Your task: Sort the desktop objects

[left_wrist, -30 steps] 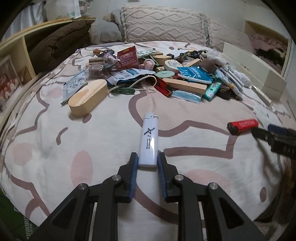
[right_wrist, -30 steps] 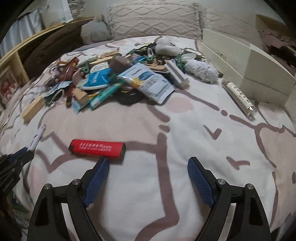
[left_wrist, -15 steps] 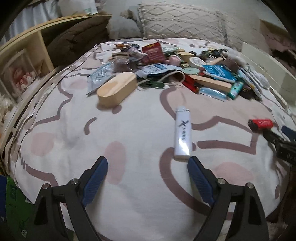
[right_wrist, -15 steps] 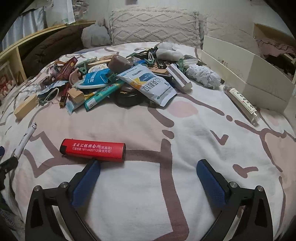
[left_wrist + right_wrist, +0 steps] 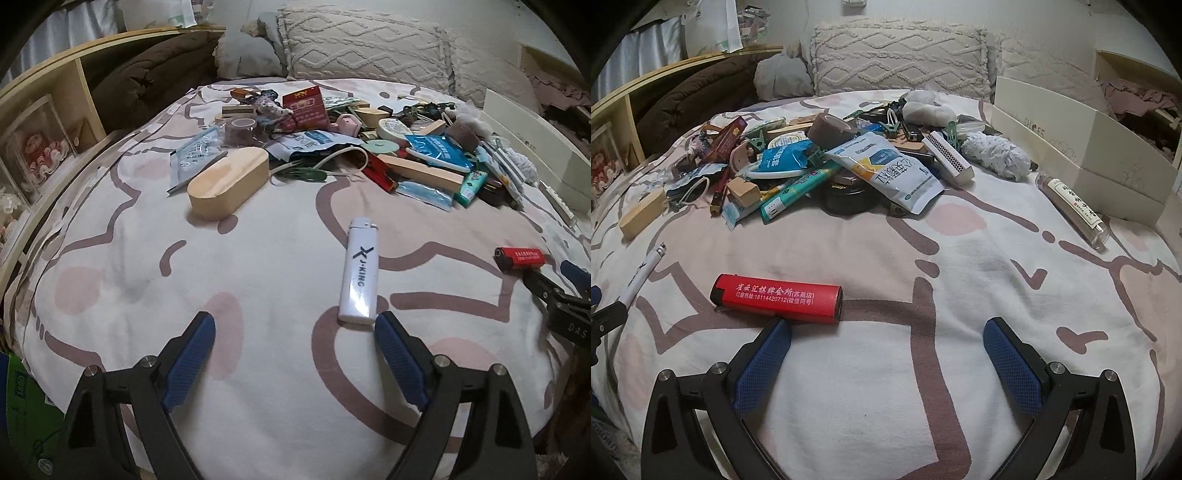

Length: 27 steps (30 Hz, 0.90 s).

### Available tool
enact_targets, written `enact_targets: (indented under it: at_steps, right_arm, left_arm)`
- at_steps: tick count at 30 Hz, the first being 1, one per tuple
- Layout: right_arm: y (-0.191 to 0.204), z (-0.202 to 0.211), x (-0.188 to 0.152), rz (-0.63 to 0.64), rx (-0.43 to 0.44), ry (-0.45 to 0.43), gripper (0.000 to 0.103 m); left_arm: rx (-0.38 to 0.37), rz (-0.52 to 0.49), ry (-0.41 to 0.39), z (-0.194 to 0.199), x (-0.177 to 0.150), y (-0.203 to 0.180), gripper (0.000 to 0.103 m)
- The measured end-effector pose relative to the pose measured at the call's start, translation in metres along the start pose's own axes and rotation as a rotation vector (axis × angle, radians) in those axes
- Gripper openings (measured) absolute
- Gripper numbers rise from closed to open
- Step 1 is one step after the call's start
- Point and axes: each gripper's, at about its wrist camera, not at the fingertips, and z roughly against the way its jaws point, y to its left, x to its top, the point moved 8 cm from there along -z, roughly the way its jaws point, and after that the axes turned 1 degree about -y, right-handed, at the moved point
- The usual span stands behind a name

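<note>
A: White lighter [image 5: 360, 272]?
B: Flat on bedspread [image 5: 258, 266], just ahead of left gripper [image 5: 295, 336], jaws spread, nothing pinched.
A: Red lighter [image 5: 777, 298]?
B: Lying crosswise by right gripper [image 5: 886, 339] left pad; jaws wide, empty. Clutter pile [image 5: 827, 166] behind.

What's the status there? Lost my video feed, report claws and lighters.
Left claw open, empty. Right claw open, empty. White lighter and red lighter flat on bedspread, apart from the clutter pile. Nothing in the way.
</note>
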Motion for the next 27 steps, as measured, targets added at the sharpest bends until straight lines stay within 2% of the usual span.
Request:
enact_targets:
  at_steps: [6, 23, 27]
  right_arm:
    - [0.0, 0.0, 0.0, -0.002, 0.001, -0.001, 0.103]
    - [0.001, 0.001, 0.0, -0.009, 0.011, -0.009, 0.103]
    - [-0.002, 0.003, 0.001, -0.043, 0.034, -0.024, 0.103]
  left_arm:
    - [0.029, 0.012, -0.005, -0.004, 0.004, 0.011, 0.089]
    - [0.067, 0.158, 0.005, -0.028, 0.037, 0.037, 0.089]
    - [0.068, 0.153, 0.017, -0.026, 0.035, 0.033, 0.089]
